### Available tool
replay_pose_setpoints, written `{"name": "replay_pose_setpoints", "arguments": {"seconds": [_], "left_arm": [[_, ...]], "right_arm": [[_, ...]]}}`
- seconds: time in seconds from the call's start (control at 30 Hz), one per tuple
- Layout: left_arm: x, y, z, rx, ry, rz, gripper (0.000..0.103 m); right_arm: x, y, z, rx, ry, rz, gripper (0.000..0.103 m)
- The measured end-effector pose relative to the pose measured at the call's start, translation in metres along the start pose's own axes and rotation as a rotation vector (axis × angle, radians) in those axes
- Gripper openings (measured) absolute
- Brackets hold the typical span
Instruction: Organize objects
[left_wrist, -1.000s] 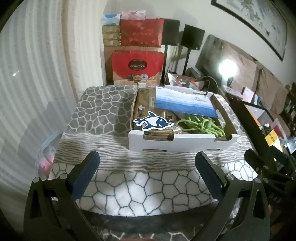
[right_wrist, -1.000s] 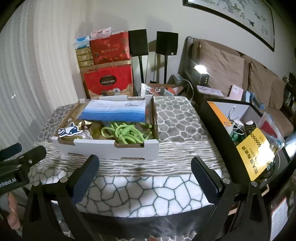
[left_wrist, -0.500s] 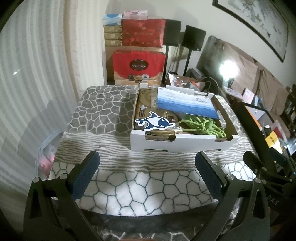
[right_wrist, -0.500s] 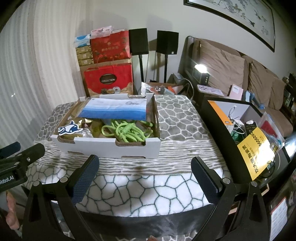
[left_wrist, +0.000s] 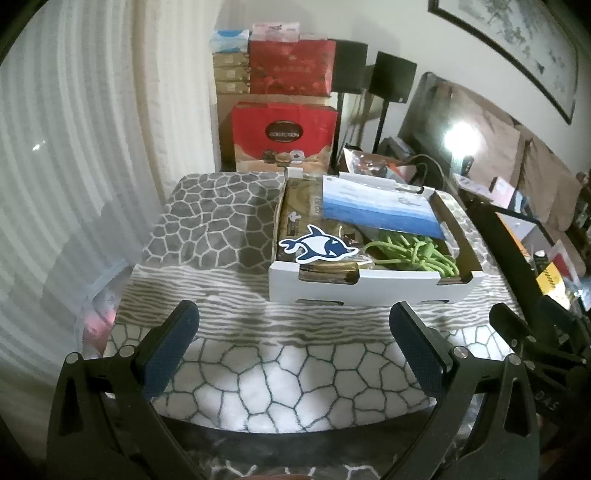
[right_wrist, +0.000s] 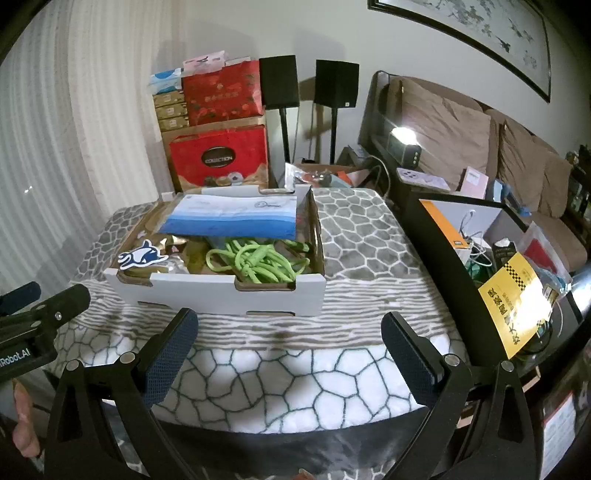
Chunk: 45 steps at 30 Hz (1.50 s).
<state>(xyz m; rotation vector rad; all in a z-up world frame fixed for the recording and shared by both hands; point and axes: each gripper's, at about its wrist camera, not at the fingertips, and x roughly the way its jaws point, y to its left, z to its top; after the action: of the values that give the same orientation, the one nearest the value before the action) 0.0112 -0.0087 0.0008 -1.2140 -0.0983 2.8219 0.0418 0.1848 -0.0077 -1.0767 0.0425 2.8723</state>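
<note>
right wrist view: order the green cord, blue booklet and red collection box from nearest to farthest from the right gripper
From the right gripper:
1. green cord, in the front of the cardboard tray, nearest.
2. blue booklet, lying across the tray's back half.
3. red collection box, beyond the table by the wall, farthest.

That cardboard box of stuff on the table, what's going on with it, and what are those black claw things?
A person holds a two-finger gripper in each hand to tidy things up. Both the left gripper and the right gripper hang open and empty above the patterned blanket, short of the white cardboard box. Nothing is picked up yet. In the box lie a green cord, a shark sticker and a blue and white packet.
</note>
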Motion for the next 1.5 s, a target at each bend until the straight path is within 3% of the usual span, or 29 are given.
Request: {"name": "replay_pose_setpoints", "arguments": {"seconds": [1.5], "left_arm": [[0.0014, 0.0011, -0.0014, 0.004, -0.006, 0.019, 0.103]], "right_arm": [[0.0024, 0.0035, 0.0034, 0.004, 0.000, 0.001, 0.101]]}}
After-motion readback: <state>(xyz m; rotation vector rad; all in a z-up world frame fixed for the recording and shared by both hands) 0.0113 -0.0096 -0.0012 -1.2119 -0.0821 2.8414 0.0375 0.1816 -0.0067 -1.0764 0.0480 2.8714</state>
